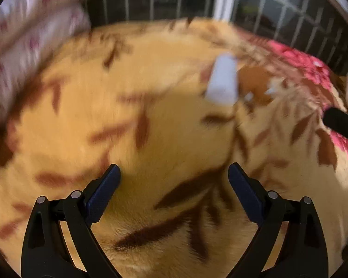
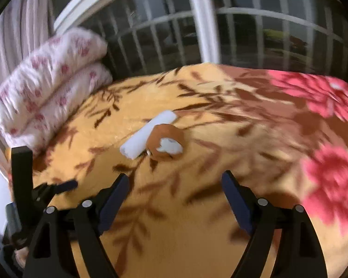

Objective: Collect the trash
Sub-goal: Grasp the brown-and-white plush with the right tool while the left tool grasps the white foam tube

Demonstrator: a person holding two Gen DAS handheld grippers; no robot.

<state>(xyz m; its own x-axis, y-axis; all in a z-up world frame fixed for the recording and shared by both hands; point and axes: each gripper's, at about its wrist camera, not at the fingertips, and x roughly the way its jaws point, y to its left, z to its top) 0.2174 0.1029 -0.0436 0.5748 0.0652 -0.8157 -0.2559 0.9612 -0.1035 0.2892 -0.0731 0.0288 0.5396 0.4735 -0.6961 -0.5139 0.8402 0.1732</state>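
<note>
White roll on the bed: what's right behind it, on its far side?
The brown wrapper lies against the white roll on the blanket. Whether anything is tucked under either one cannot be seen; both grippers are open and short of them.

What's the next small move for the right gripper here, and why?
Probably ease the right gripper forward toward the brown crumpled wrapper. Its jaws are open and empty, and the wrapper lies on the blanket just ahead, close to centre between them. The white roll touches the wrapper's left side, so approach slightly from the right. The left gripper is also open, further off.
</note>
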